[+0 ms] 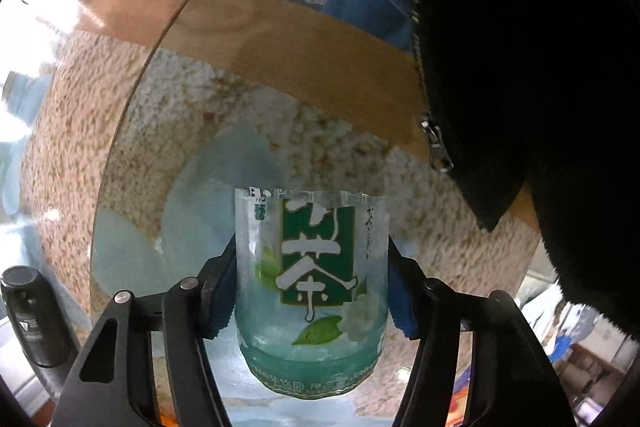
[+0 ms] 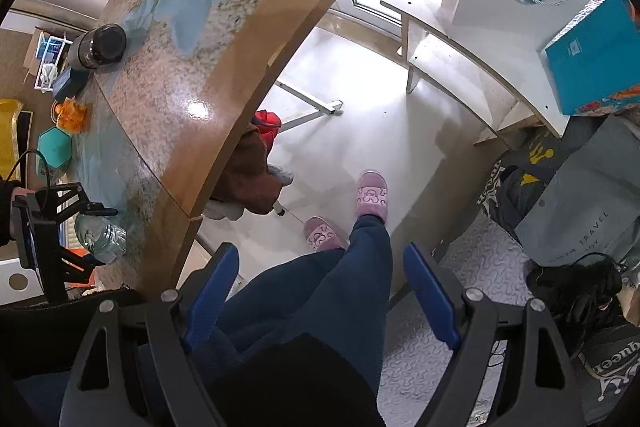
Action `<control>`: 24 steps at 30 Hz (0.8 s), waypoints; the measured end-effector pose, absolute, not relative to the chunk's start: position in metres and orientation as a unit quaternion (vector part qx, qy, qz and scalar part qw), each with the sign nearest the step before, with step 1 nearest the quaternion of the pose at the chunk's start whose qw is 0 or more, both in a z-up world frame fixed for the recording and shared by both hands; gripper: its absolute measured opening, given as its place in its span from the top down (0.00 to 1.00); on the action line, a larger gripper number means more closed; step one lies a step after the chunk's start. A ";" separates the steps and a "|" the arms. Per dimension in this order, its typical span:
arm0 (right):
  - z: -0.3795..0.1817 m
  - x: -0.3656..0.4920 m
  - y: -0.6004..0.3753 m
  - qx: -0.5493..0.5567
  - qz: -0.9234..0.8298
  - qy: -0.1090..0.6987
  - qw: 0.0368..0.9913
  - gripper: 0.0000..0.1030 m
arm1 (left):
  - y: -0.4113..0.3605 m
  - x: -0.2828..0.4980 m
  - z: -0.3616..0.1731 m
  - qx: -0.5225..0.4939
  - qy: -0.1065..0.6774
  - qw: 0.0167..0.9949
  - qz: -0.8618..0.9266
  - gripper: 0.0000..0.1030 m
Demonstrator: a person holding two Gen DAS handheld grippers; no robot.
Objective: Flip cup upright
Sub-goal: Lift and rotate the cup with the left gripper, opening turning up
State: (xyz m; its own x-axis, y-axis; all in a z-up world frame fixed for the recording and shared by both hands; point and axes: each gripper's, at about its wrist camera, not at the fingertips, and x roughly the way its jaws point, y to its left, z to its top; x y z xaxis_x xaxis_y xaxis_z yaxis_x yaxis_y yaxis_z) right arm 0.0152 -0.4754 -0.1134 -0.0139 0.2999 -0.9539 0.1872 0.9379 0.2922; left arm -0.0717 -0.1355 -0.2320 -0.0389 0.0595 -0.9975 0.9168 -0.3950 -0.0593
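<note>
The cup [image 1: 312,291] is a clear cut-off plastic bottle with a green tea label. In the left wrist view it sits between the two blue pads of my left gripper [image 1: 312,287], open cut edge away from the camera, over the speckled table [image 1: 200,107]. The gripper is shut on it. In the right wrist view the cup [image 2: 102,237] lies tilted in the left gripper [image 2: 86,235] at the table's near edge. My right gripper [image 2: 320,291] is open and empty, held off the table above the person's legs and the floor.
A dark flask [image 2: 98,45], an orange object [image 2: 72,115] and a teal hexagonal box [image 2: 54,149] stand on the table's far side. A black cylinder [image 1: 32,315] stands left of the left gripper. A white shelf [image 2: 480,67] and bags stand on the floor.
</note>
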 end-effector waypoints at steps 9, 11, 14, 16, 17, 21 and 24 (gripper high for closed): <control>-0.112 0.016 -0.475 0.167 0.051 0.707 0.686 0.19 | -0.149 -0.037 -0.212 0.578 0.419 0.404 -0.571 0.37; -0.110 0.019 -0.474 0.164 0.055 0.705 0.688 0.19 | -0.155 -0.029 -0.206 0.572 0.424 0.416 -0.565 0.37; -0.106 0.023 -0.472 0.158 0.064 0.702 0.691 0.19 | -0.162 -0.011 -0.195 0.540 0.446 0.449 -0.554 0.37; -0.105 0.026 -0.470 0.152 0.071 0.703 0.691 0.19 | -0.165 0.001 -0.188 0.522 0.454 0.473 -0.545 0.37; -0.105 0.027 -0.468 0.149 0.074 0.704 0.691 0.19 | -0.164 0.008 -0.183 0.514 0.458 0.484 -0.541 0.37; -0.104 0.036 -0.464 0.137 0.091 0.705 0.689 0.19 | -0.157 0.025 -0.168 0.483 0.469 0.529 -0.516 0.37; -0.100 0.044 -0.459 0.124 0.113 0.704 0.690 0.19 | -0.152 0.037 -0.153 0.444 0.485 0.571 -0.492 0.37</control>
State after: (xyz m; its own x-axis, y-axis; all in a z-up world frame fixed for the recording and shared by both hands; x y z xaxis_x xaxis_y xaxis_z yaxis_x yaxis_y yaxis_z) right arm 0.0443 -0.4594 -0.1002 -0.0170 0.3313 -0.9434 0.0185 0.9435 0.3310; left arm 0.0371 -0.1516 -0.1532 0.0452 -0.1306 -0.9904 0.9921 0.1220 0.0292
